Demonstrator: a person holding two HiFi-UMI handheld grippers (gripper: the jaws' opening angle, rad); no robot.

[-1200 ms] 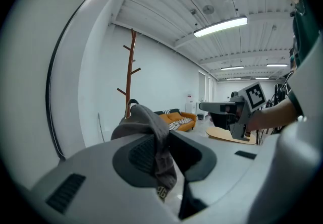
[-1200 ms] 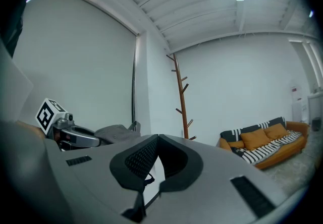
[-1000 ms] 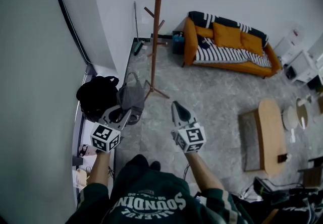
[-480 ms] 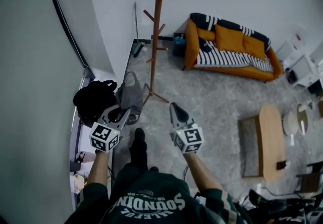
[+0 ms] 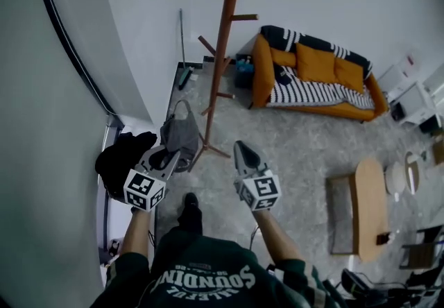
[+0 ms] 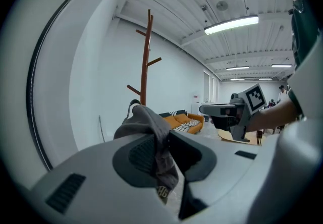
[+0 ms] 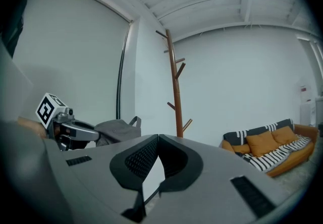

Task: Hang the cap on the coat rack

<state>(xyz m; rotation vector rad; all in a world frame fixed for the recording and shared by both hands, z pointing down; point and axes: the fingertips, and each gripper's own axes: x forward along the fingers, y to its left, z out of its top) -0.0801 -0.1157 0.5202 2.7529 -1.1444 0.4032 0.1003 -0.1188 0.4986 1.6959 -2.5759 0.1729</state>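
A grey cap (image 5: 180, 134) with a strap loop hangs from my left gripper (image 5: 165, 155), whose jaws are shut on its fabric (image 6: 156, 147). The brown wooden coat rack (image 5: 223, 57) stands just ahead and slightly right of the cap, its pegs bare. In the left gripper view the coat rack (image 6: 146, 56) rises behind the cap. My right gripper (image 5: 244, 154) is held level beside the left, shut with nothing between its fingers. From the right gripper view the coat rack (image 7: 174, 84) stands ahead, with the cap (image 7: 117, 129) and left gripper (image 7: 75, 132) to the left.
A black bag (image 5: 121, 161) lies by the wall at left. An orange sofa (image 5: 316, 74) with striped cover stands beyond the rack. A wooden coffee table (image 5: 371, 195) and grey rug are at right. A thin pole (image 5: 182, 39) leans on the white wall.
I have stepped closer to the coat rack, which looms larger and higher in view. Both grippers keep their hold and relative positions; the black bag slid left and lower.
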